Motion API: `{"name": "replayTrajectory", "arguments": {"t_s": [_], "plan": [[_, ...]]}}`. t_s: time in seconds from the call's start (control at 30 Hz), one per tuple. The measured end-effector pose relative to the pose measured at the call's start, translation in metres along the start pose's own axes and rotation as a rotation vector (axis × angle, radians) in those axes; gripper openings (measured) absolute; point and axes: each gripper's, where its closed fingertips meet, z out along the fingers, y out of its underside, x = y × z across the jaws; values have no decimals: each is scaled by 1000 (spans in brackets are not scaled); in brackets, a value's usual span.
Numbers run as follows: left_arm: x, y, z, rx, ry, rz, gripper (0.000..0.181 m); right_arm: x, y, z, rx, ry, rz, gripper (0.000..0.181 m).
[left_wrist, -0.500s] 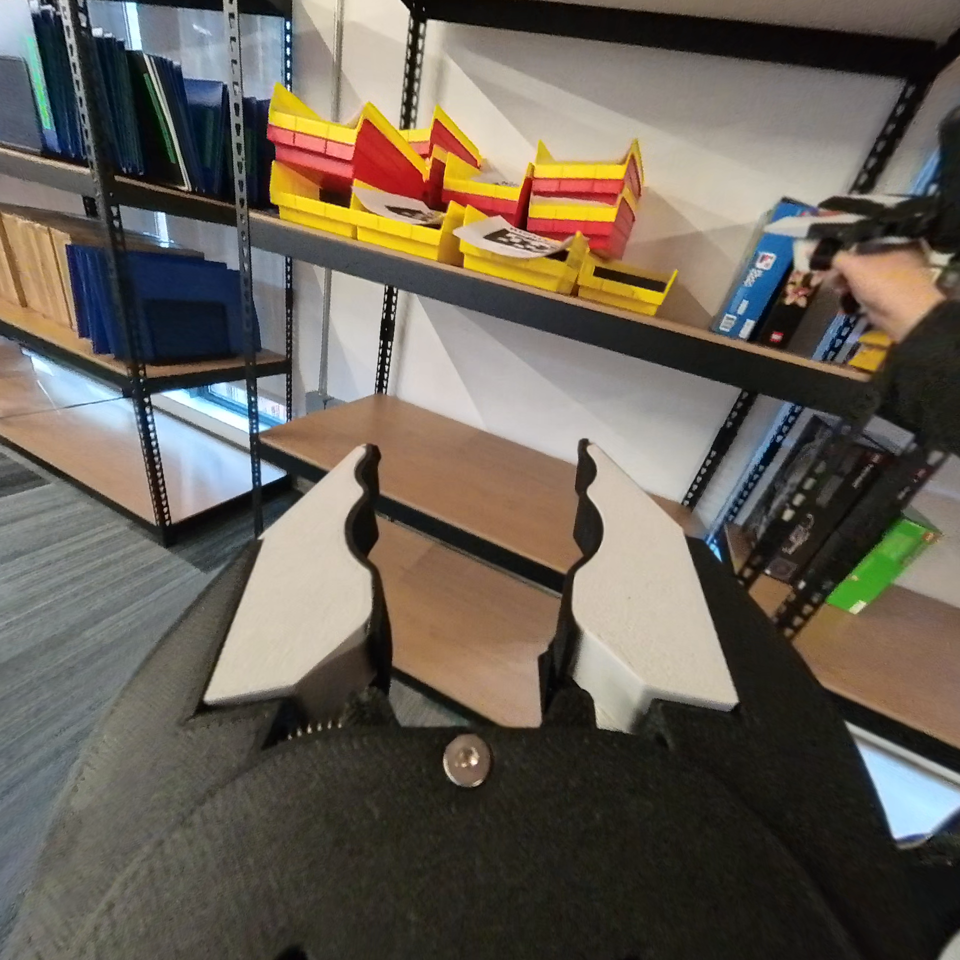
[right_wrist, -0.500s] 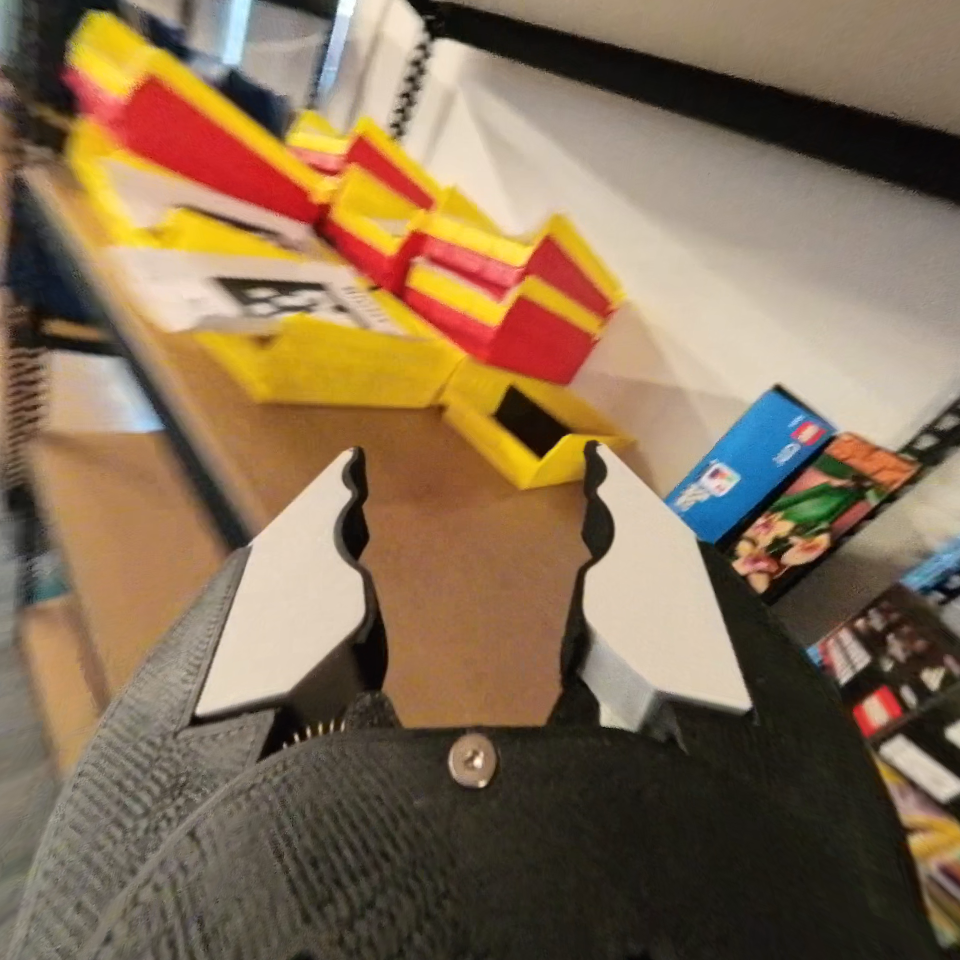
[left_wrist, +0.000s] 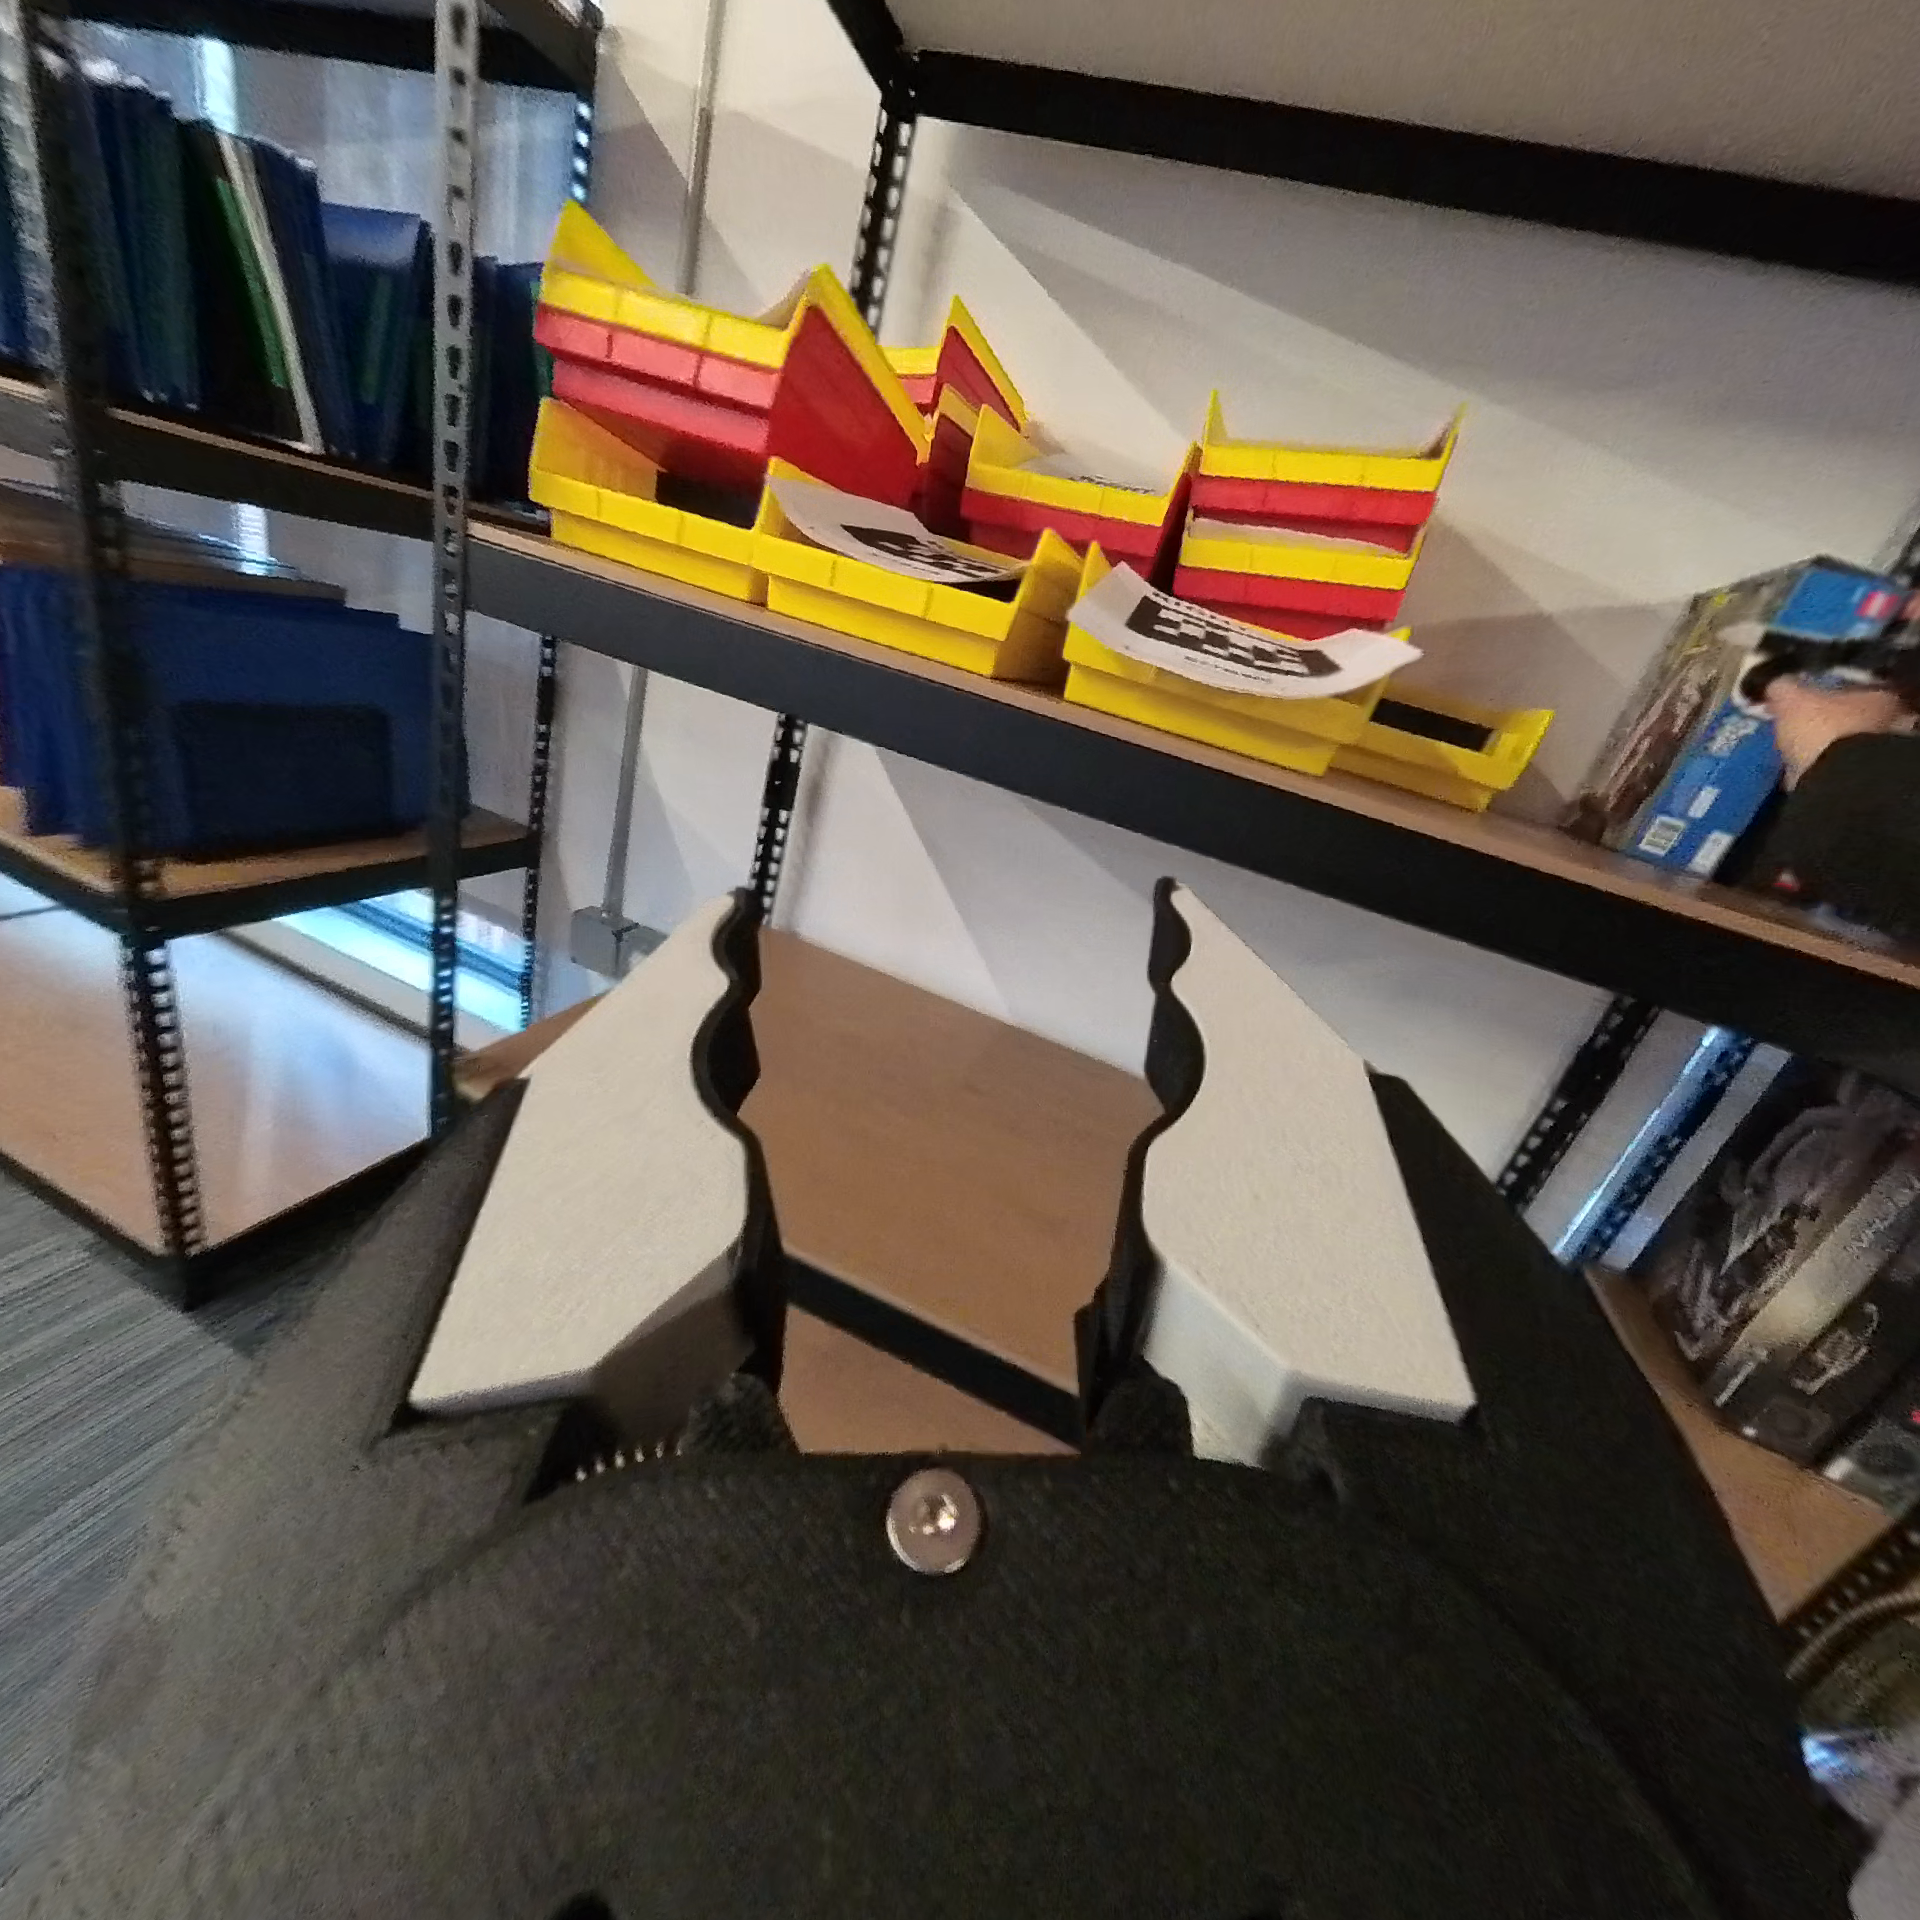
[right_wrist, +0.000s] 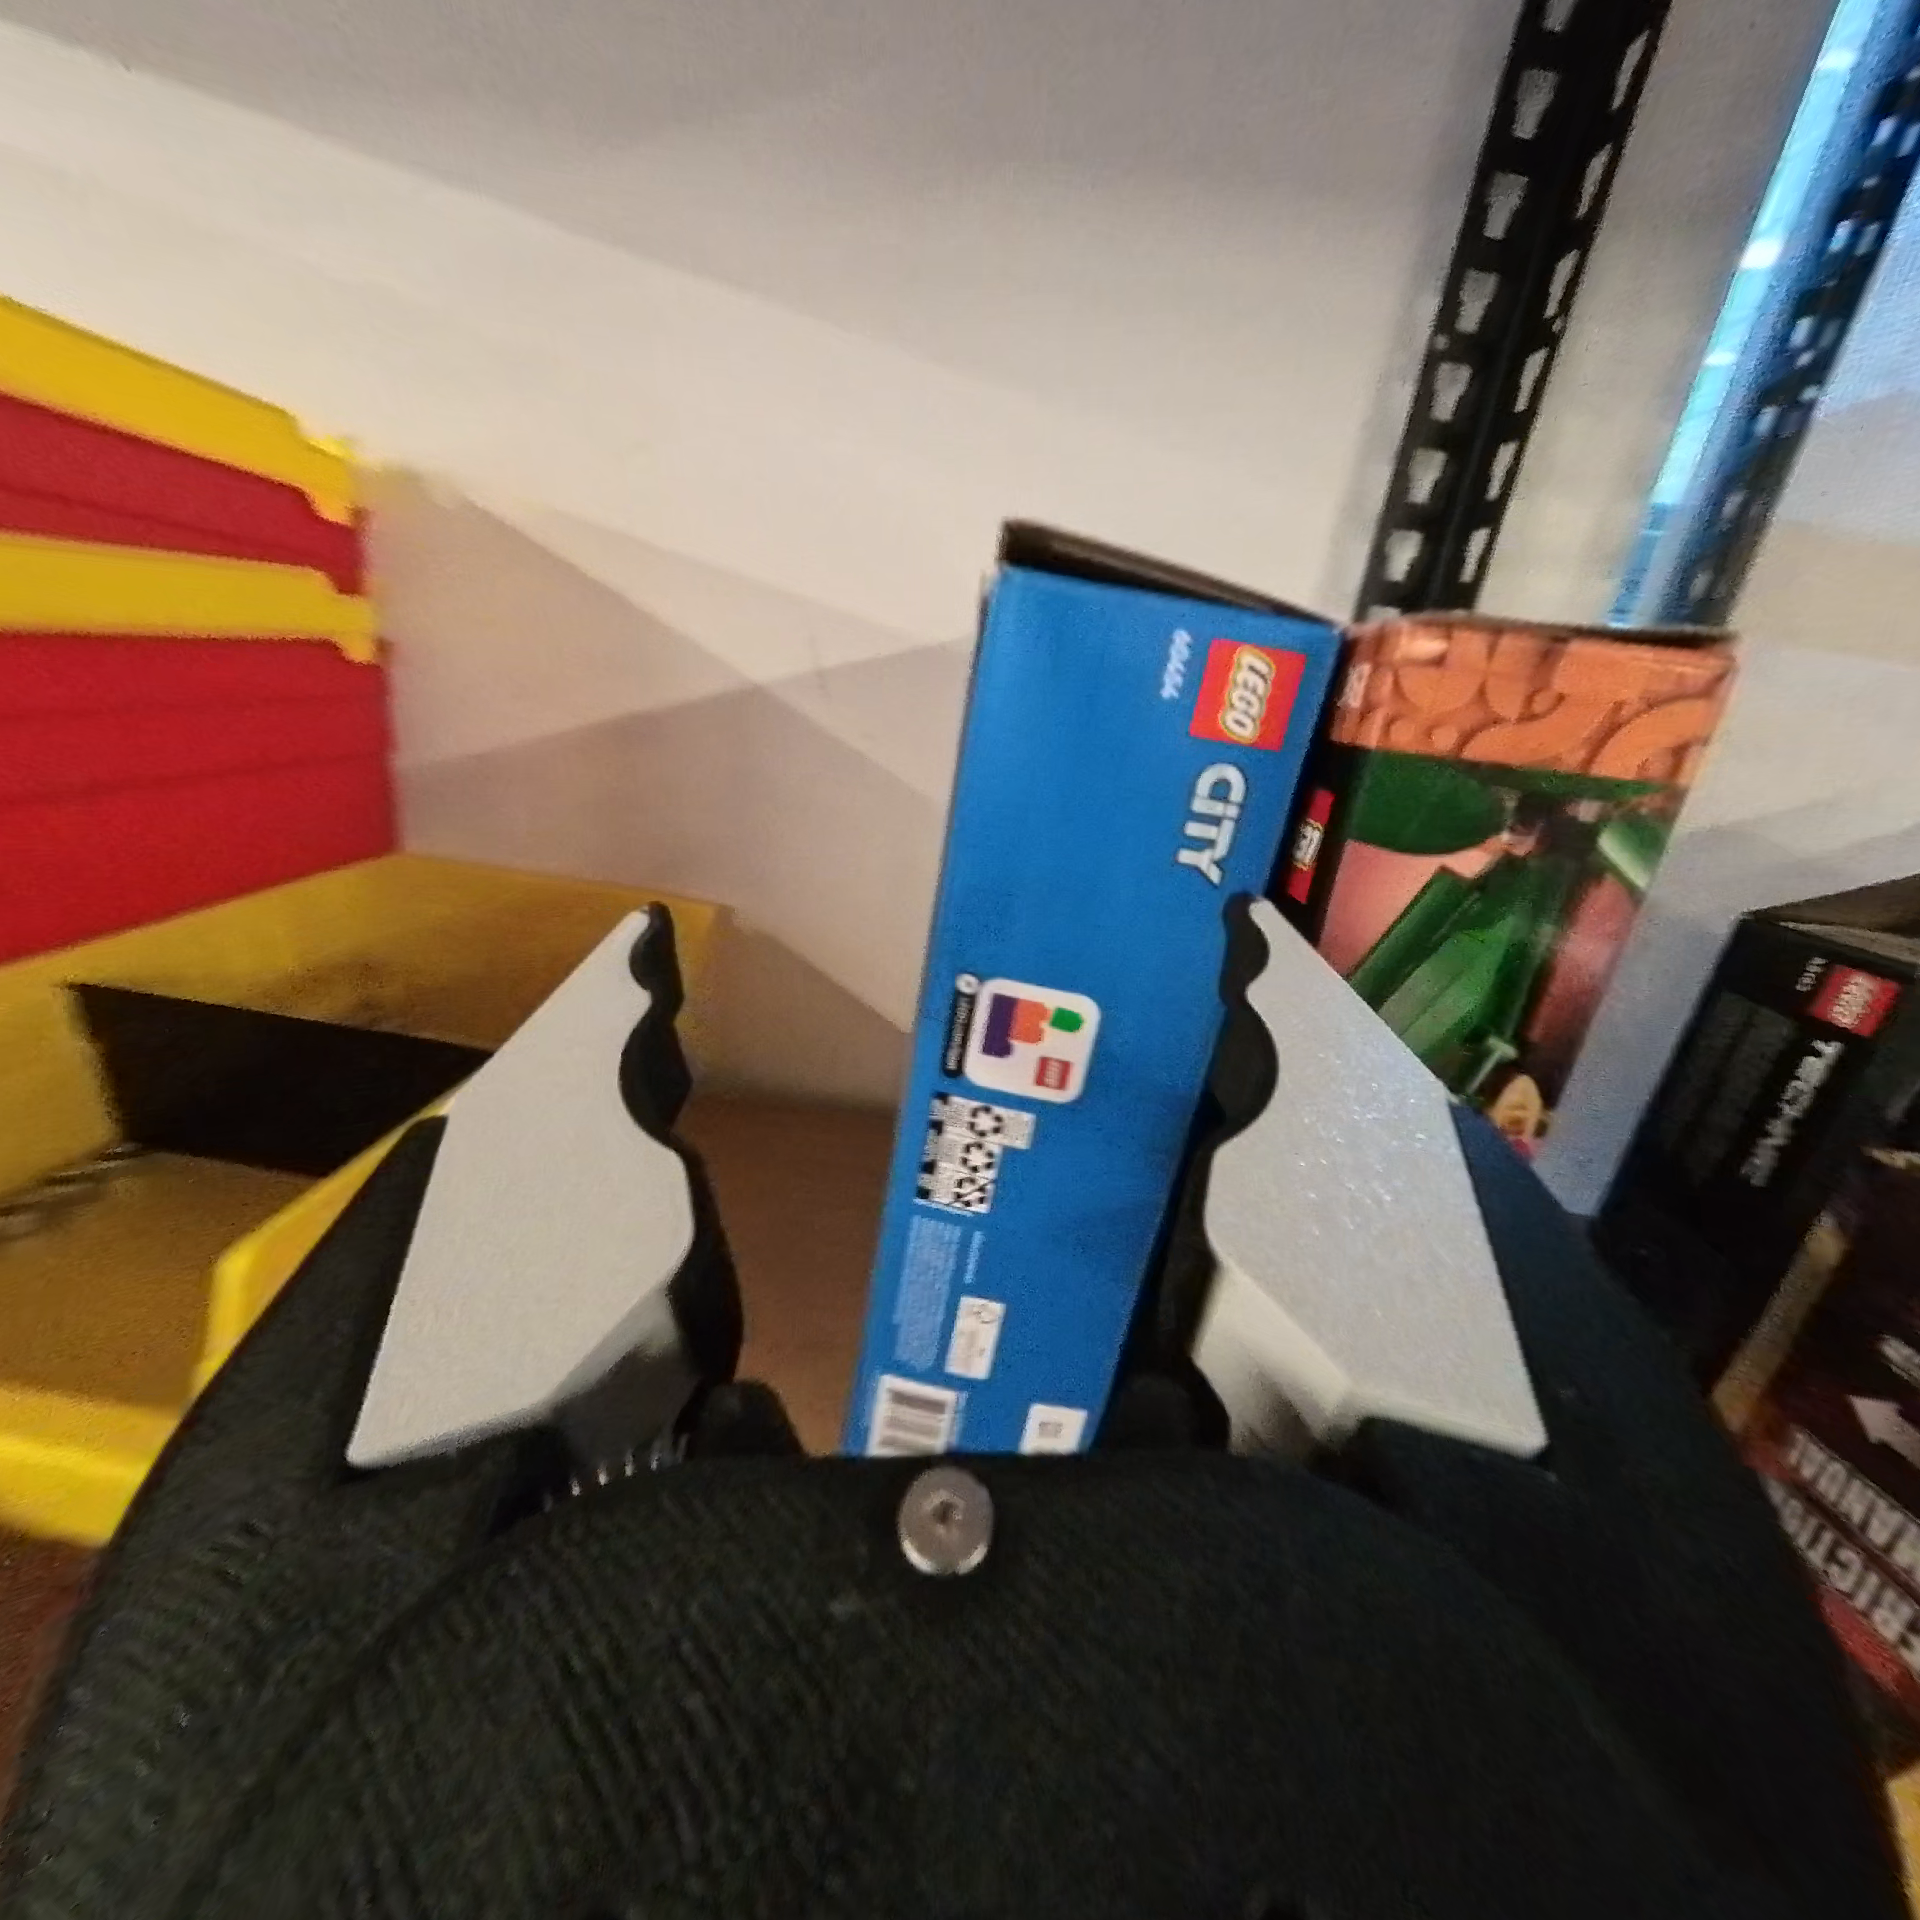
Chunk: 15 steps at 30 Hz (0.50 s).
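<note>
My right gripper (right_wrist: 951, 912) is open. An upright blue toy box (right_wrist: 1101, 935) stands between its fingers. The right finger (right_wrist: 1340, 1174) is at the box's right edge; the left finger (right_wrist: 540, 1195) is well clear of it. The box rests on the wooden shelf (right_wrist: 790, 1195). My left gripper (left_wrist: 954, 914) is open and empty, held in the air before a lower wooden shelf (left_wrist: 935, 1101). In the left wrist view the right gripper (left_wrist: 1829, 644) and a hand show far right by the blue box (left_wrist: 1704, 769).
An orange and green box (right_wrist: 1507, 831) leans against the blue one, with black boxes (right_wrist: 1766, 1091) further right. Yellow bins (right_wrist: 312, 966) and red bins (right_wrist: 177, 769) stand to the left, also on the upper shelf (left_wrist: 1247, 800). A black upright post (right_wrist: 1496, 312) stands behind. Spacing between my two grippers at the tips: around 90 cm. The black upright post (right_wrist: 1496, 312) sits 35 cm or so from the ends of my right fingers.
My right gripper has swung right from the yellow and red bins to the blue box, which now stands between its fingers. My left gripper has tilted up toward the shelves.
</note>
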Motion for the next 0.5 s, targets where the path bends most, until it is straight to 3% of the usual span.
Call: {"name": "replayTrajectory", "arguments": {"t_s": [0.13, 0.23, 0.4, 0.47, 0.5], "plan": [[-39, 12, 76, -70, 76, 5, 74, 8, 18, 17, 6, 77, -56, 96], [-70, 14, 130, -88, 144, 14, 74, 2, 39, 28, -44, 83, -25, 100], [-109, 7, 209, -128, 236, -50, 73, -15, 33, 31, 4, 87, 29, 102], [-115, 8, 231, -153, 268, -40, 73, -42, 27, 27, 14, -69, 40, 74], [-117, 9, 240, -166, 276, -33, 73, -41, 25, 25, 13, -31, -2, 60]]}}
